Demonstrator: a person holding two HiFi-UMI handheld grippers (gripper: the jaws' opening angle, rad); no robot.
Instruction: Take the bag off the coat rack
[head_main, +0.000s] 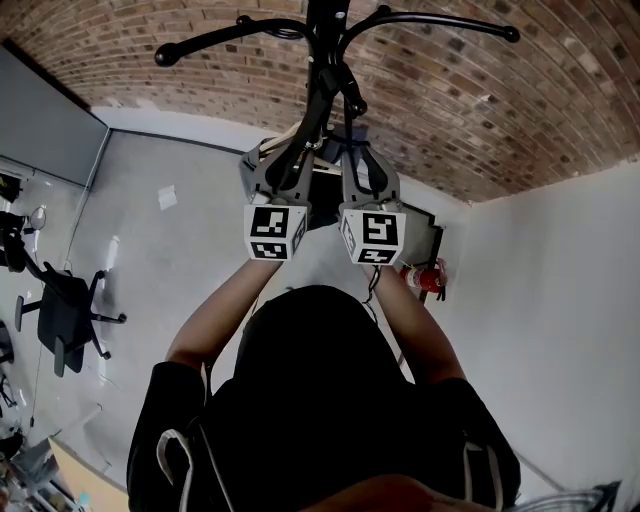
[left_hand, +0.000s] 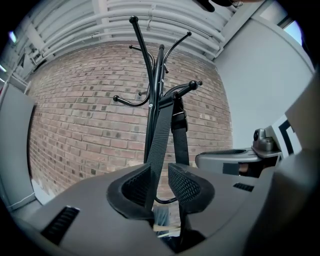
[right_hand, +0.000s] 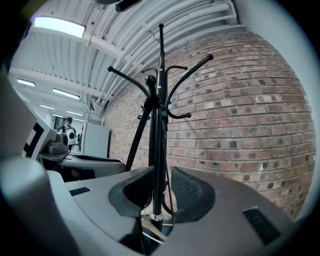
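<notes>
The black coat rack (head_main: 322, 60) stands against the brick wall, its pole (right_hand: 159, 75) rising to curved hooks. The bag (head_main: 328, 192) hangs below the hooks, mostly hidden behind both grippers. One black strap (left_hand: 161, 135) runs taut and slanted from a hook into my left gripper (left_hand: 159, 187), which is shut on it. A second strap (left_hand: 180, 142) hangs straight down beside it. My right gripper (right_hand: 162, 192) is level with the left one, jaws narrowed on that strap, which lies in line with the pole. In the head view the left gripper (head_main: 276, 172) and the right gripper (head_main: 364, 170) flank the pole.
A brick wall (head_main: 470, 110) is close behind the rack, and a white wall (head_main: 560, 300) lies to the right. A red fire extinguisher (head_main: 430, 278) stands near the rack's foot. An office chair (head_main: 65, 315) is far left. A person (right_hand: 68, 131) stands in the distance.
</notes>
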